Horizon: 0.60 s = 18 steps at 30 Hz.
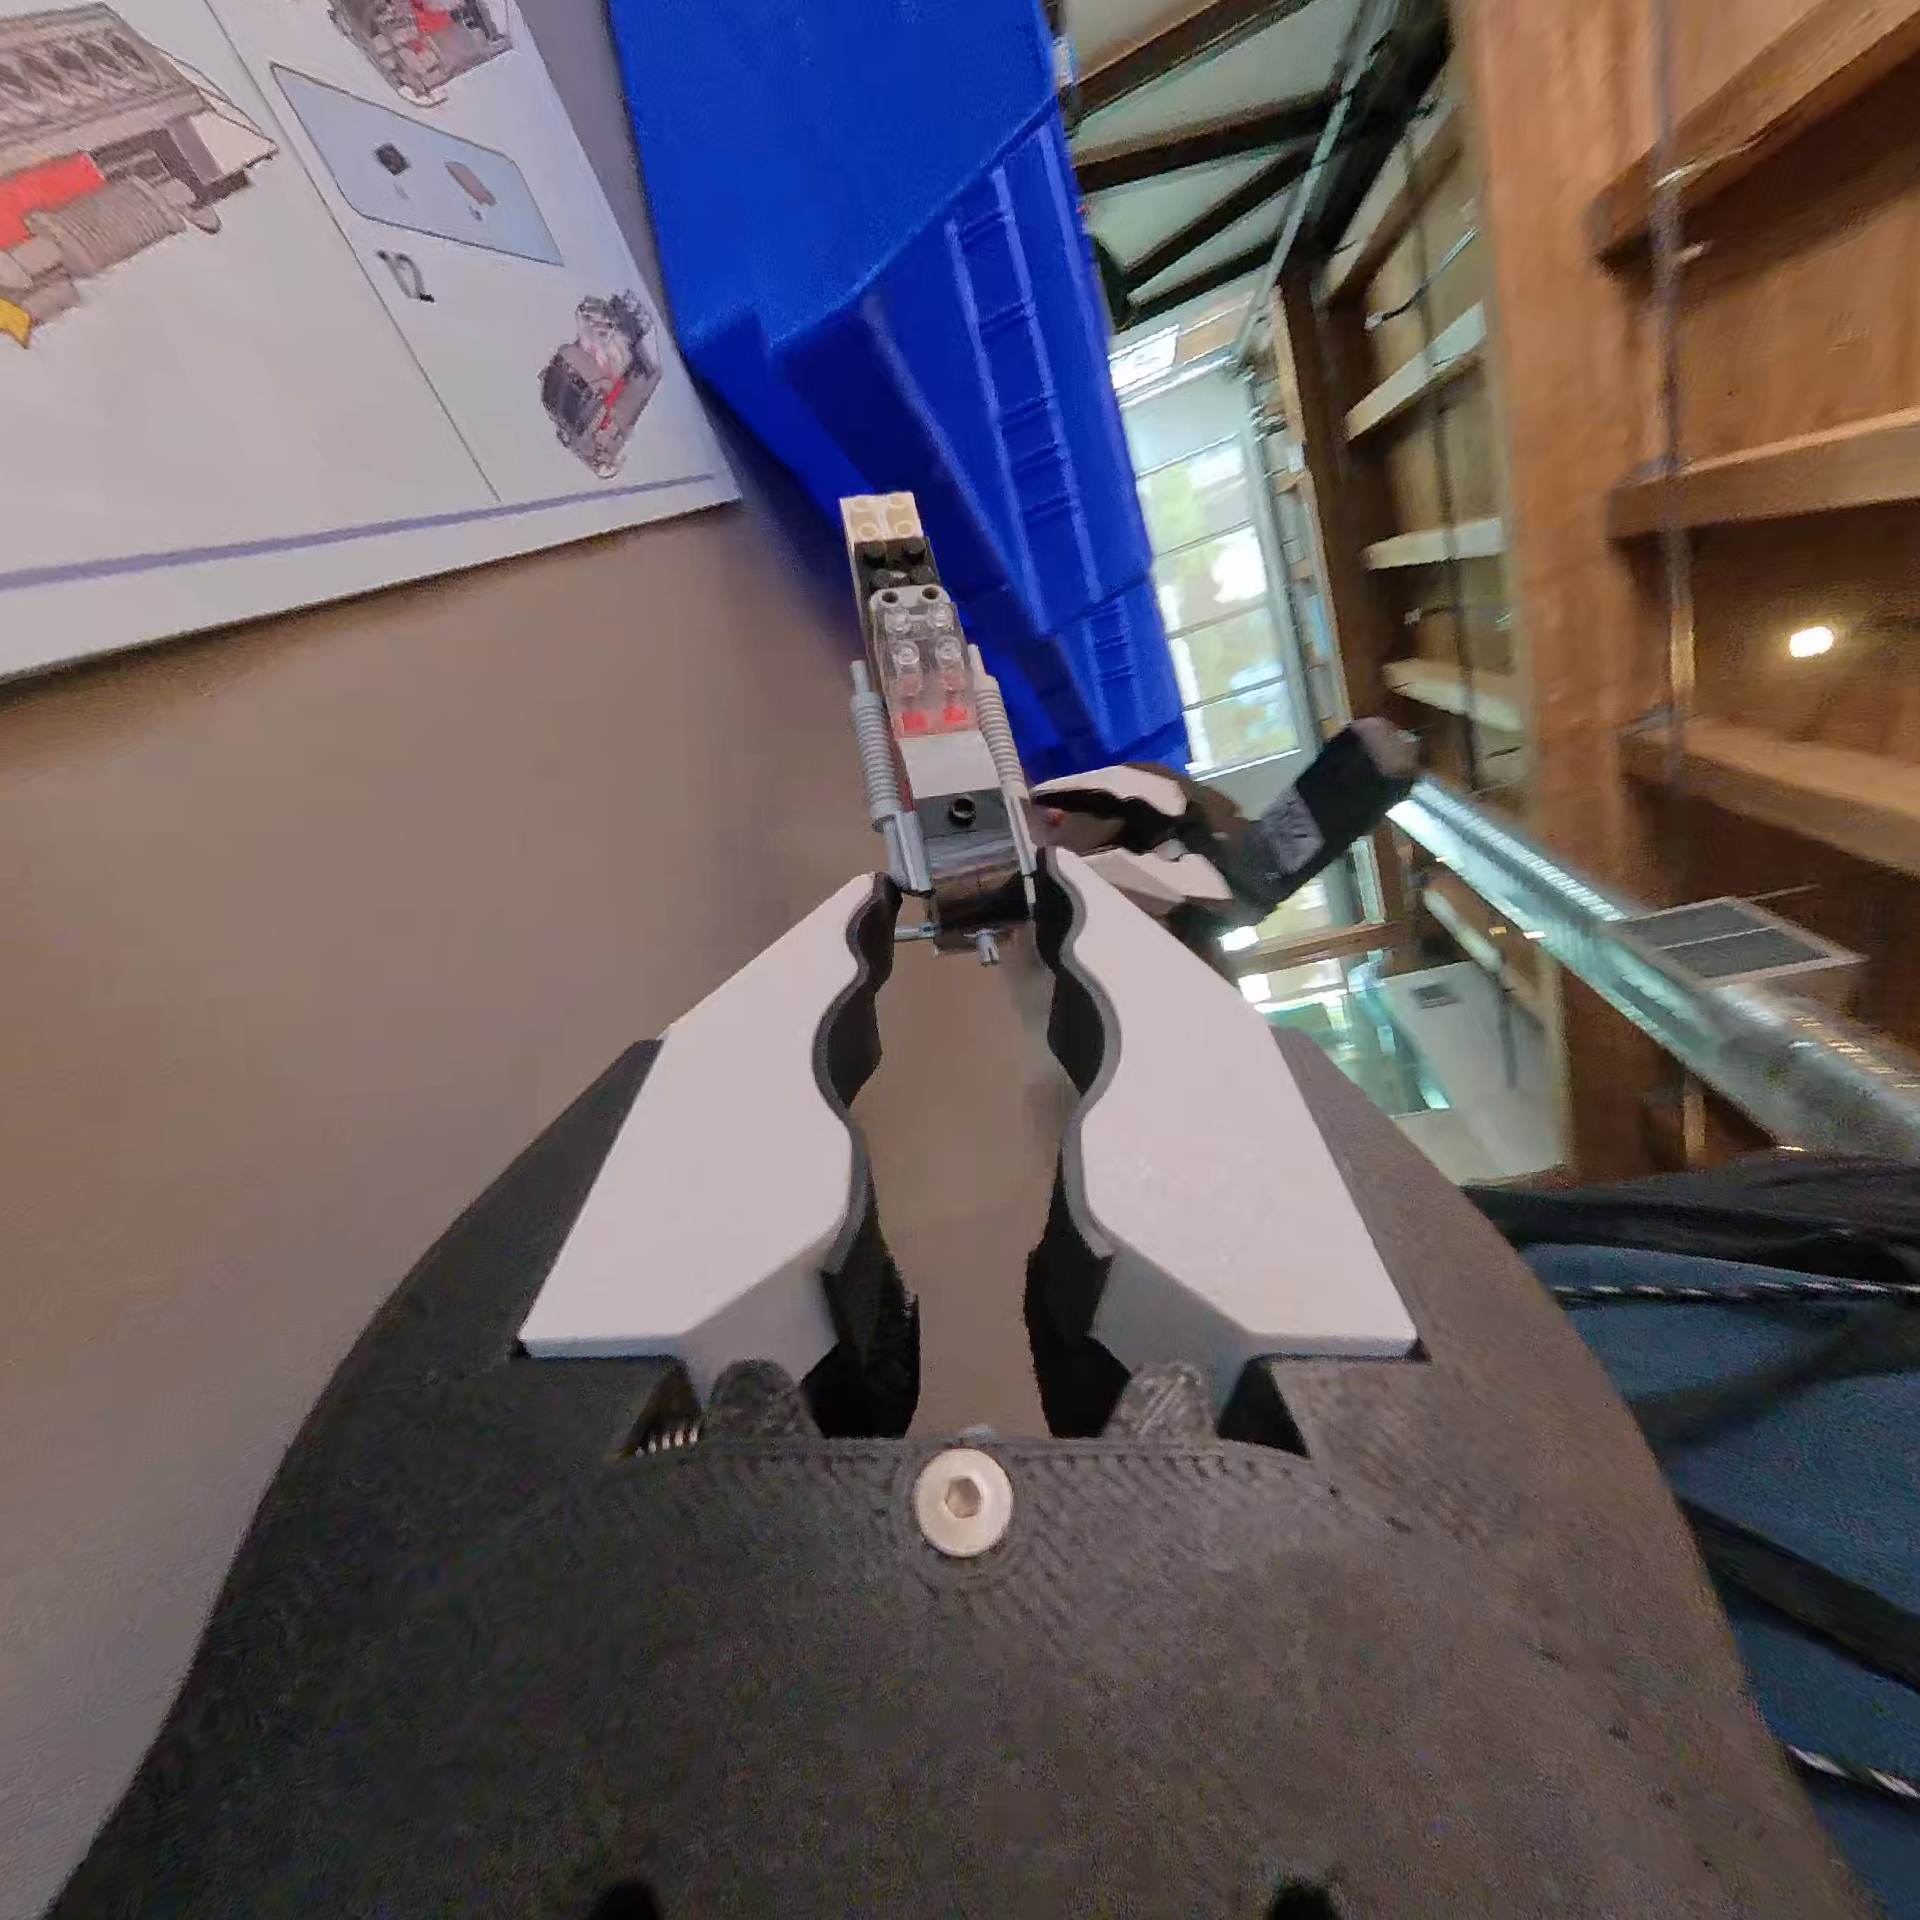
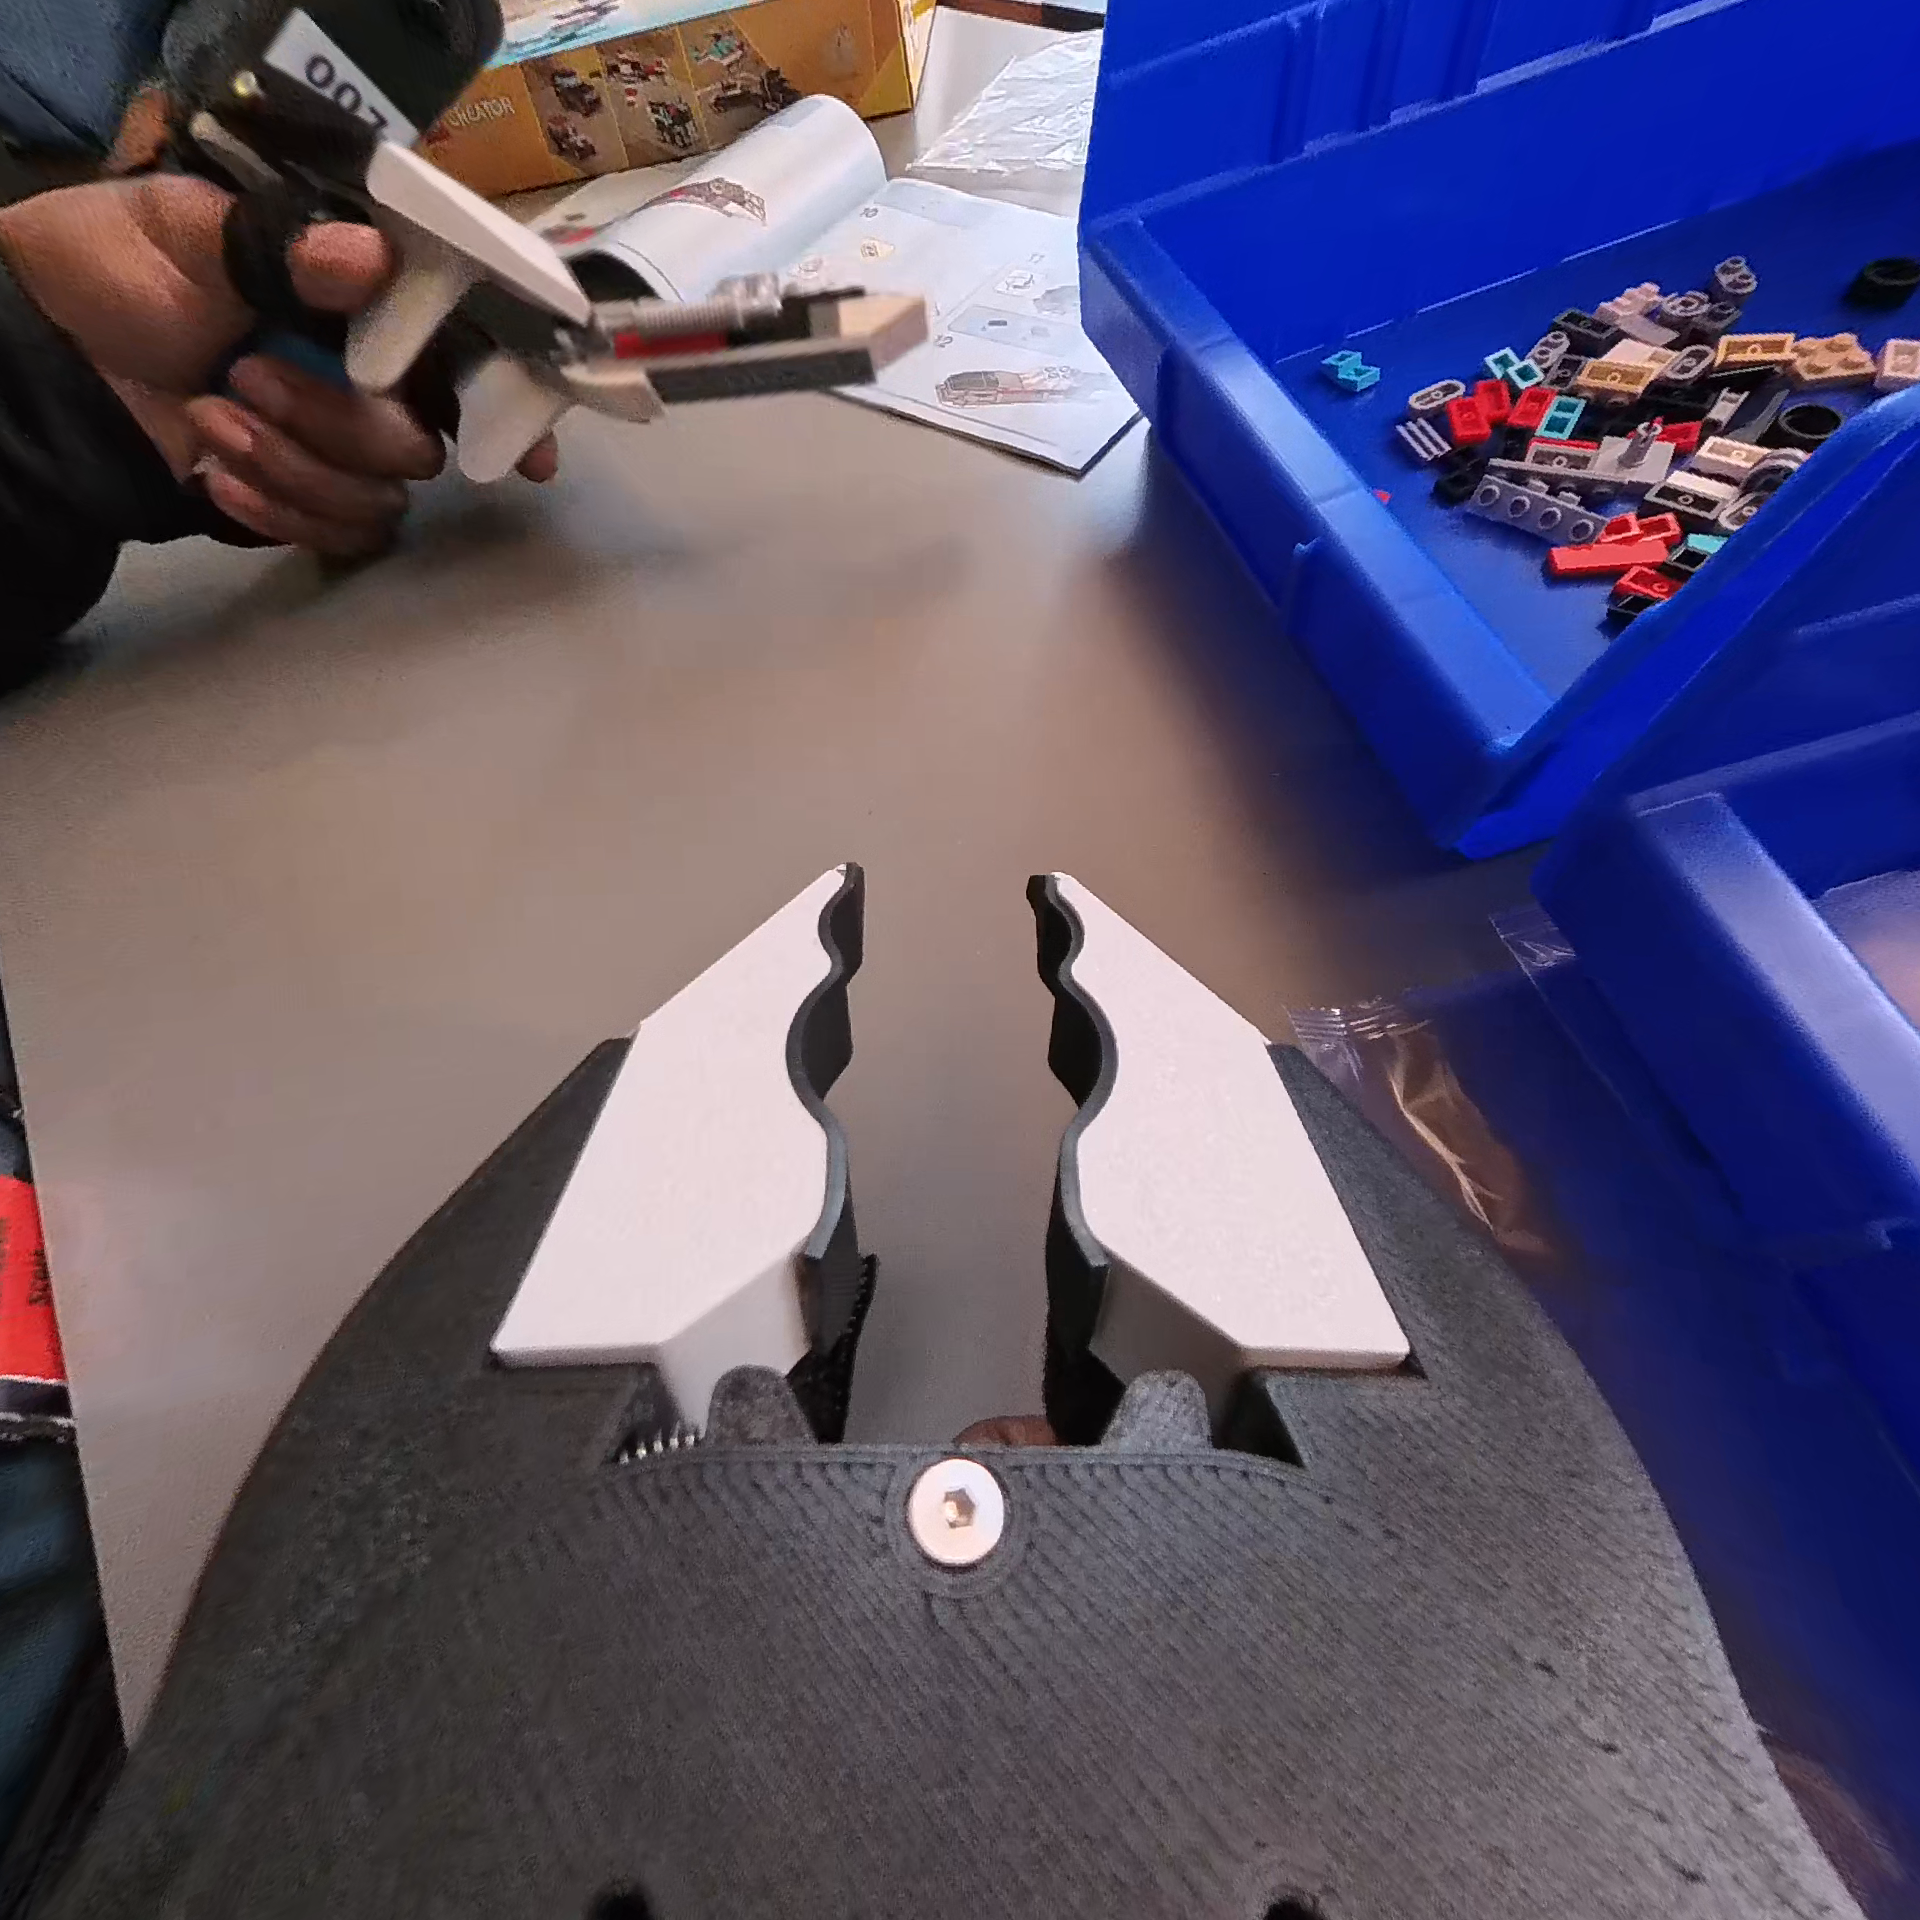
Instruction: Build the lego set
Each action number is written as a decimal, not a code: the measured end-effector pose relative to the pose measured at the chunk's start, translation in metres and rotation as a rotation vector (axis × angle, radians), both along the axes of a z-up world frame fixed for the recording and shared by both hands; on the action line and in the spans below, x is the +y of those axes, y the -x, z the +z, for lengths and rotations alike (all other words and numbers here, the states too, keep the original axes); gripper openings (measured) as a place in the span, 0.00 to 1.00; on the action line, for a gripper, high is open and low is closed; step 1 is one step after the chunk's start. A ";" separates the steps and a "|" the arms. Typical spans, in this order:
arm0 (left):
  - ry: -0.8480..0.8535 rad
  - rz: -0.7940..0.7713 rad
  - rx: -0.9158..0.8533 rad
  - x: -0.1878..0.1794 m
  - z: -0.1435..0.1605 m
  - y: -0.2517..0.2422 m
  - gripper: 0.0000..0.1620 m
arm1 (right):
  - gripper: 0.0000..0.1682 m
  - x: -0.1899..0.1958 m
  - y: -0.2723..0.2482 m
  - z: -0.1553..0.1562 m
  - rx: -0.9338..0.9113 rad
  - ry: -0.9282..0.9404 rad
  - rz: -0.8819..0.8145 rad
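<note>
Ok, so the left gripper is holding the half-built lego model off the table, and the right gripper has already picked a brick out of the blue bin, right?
Not quite. The left gripper does hold the half-built lego model off the table, but the right gripper is open and empty over the table, as the right wrist view shows. The loose bricks lie in the blue bin.

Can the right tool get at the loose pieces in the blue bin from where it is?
Probably yes. The right tool is open and empty, the loose pieces lie uncovered in the open-topped blue bin ahead to its right, and only bare table lies between.
</note>
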<state>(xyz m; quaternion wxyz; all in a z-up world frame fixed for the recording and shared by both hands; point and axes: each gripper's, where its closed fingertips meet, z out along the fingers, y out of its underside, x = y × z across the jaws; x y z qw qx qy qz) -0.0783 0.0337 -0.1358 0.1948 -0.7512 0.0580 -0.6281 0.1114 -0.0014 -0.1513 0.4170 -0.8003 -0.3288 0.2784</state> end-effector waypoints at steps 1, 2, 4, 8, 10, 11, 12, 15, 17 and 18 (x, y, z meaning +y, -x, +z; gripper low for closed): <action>0.018 -0.003 -0.057 -0.001 0.006 0.001 0.18 | 0.20 0.000 0.000 0.000 0.000 0.002 0.000; 0.050 -0.003 -0.138 -0.001 0.013 0.002 0.18 | 0.20 0.000 0.000 0.000 0.001 0.002 0.000; 0.135 0.004 -0.358 -0.002 0.031 0.006 0.18 | 0.20 0.000 0.000 0.000 0.002 0.005 0.000; 0.244 0.037 -0.598 -0.003 0.045 0.017 0.18 | 0.20 0.000 0.000 0.000 0.001 0.005 0.003; 0.255 0.050 -0.638 -0.002 0.048 0.019 0.17 | 0.20 0.000 0.000 -0.001 0.001 0.007 0.005; 0.250 0.052 -0.644 -0.003 0.049 0.019 0.17 | 0.20 -0.001 0.000 -0.001 0.001 0.007 0.006; 0.247 0.055 -0.648 -0.002 0.049 0.019 0.17 | 0.20 -0.001 0.000 0.000 0.002 0.007 0.007; 0.241 0.065 -0.649 -0.001 0.049 0.020 0.17 | 0.20 -0.001 0.000 0.000 0.002 0.004 0.008; 0.237 0.066 -0.647 -0.001 0.049 0.020 0.16 | 0.20 -0.001 0.001 0.000 0.001 0.004 0.008; 0.234 0.067 -0.647 -0.002 0.049 0.021 0.16 | 0.20 -0.001 0.001 0.000 -0.001 0.001 0.008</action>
